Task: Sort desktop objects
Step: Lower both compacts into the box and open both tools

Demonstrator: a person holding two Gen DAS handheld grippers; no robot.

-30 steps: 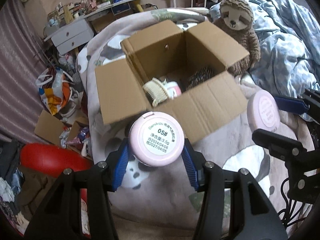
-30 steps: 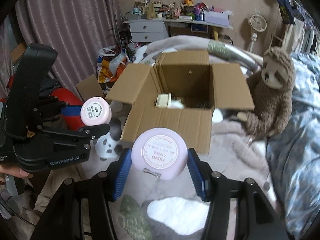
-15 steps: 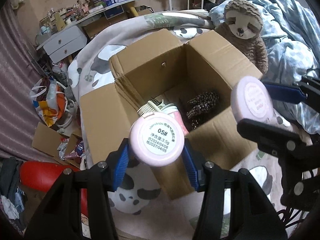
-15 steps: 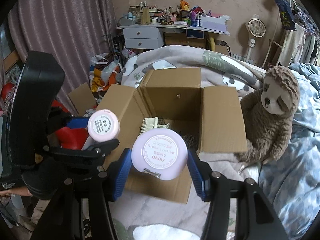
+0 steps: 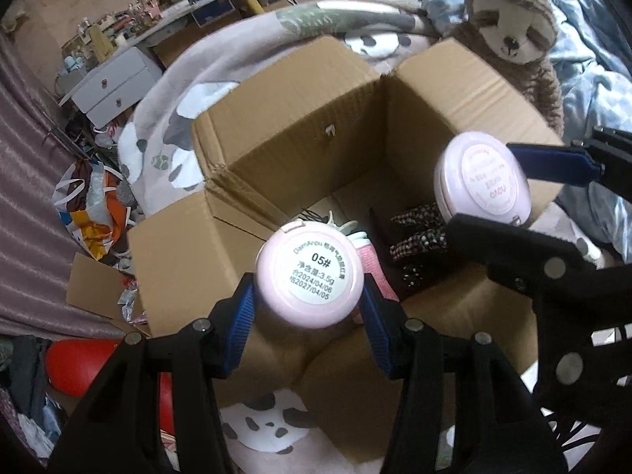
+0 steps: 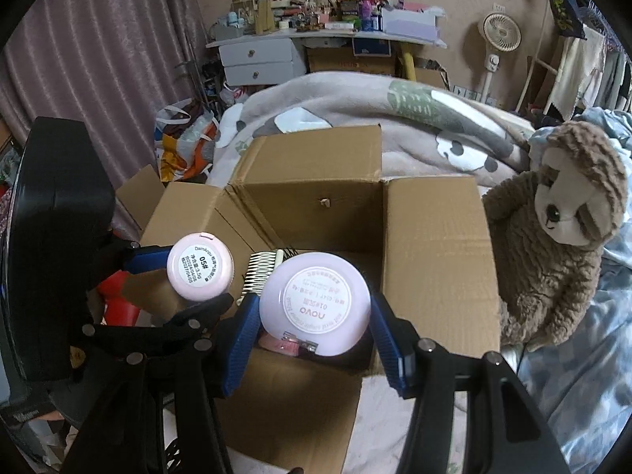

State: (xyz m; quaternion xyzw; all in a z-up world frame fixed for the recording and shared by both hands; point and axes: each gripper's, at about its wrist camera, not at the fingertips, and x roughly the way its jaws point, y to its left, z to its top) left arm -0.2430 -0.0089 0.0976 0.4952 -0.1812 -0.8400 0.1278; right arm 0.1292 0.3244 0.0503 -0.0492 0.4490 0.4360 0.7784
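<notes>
Left wrist view: left hand-held gripper (image 5: 308, 308) clamped on pink compact (image 5: 309, 277), poised over near-left part of open cardboard box (image 5: 284, 130); inside, comb (image 5: 339, 224), dark patterned cloth (image 5: 418, 233).

Right wrist view: right hand-held gripper (image 6: 312, 331) pinching lilac compact (image 6: 315, 304) over box interior, sloth toy (image 6: 561, 237) beside.

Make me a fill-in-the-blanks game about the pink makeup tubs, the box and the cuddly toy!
1. The left gripper is shut on a pink compact whose label reads ____ with a hash sign.
2. Both compacts hang over an open ____ box.
3. The plush toy beside the box is a ____.
4. The right gripper holds the lilac compact with the brand ____ printed on it.

Missing words: 05; cardboard; sloth; novo
</notes>
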